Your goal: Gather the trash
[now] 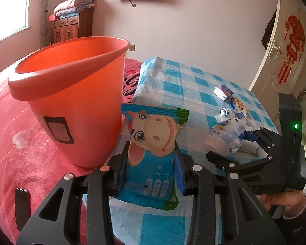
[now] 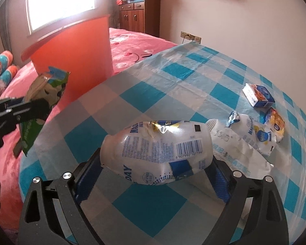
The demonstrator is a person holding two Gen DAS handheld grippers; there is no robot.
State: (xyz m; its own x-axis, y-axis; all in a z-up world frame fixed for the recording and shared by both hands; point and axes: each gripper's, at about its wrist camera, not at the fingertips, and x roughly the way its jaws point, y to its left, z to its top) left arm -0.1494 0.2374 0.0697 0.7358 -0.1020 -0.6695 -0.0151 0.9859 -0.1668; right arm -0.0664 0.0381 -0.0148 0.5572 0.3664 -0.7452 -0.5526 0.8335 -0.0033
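My left gripper (image 1: 151, 153) is shut on a blue snack bag with a cartoon cow (image 1: 153, 143) and holds it upright beside the orange bucket (image 1: 75, 102). That bag also shows at the left of the right wrist view (image 2: 44, 96). My right gripper (image 2: 156, 167) is shut on a crushed white yogurt bottle (image 2: 157, 151), just above the blue-checked cloth (image 2: 132, 96). The right gripper also shows in the left wrist view (image 1: 245, 143), holding that bottle (image 1: 224, 136).
More trash lies on the cloth: a second crushed bottle (image 2: 253, 134), a white wrapper (image 2: 232, 143), a small carton (image 2: 258, 95) and a snack packet (image 2: 275, 124). A dark phone (image 1: 21, 206) lies on the pink bedspread (image 1: 20, 143). A wooden cabinet (image 2: 140, 14) stands at the far wall.
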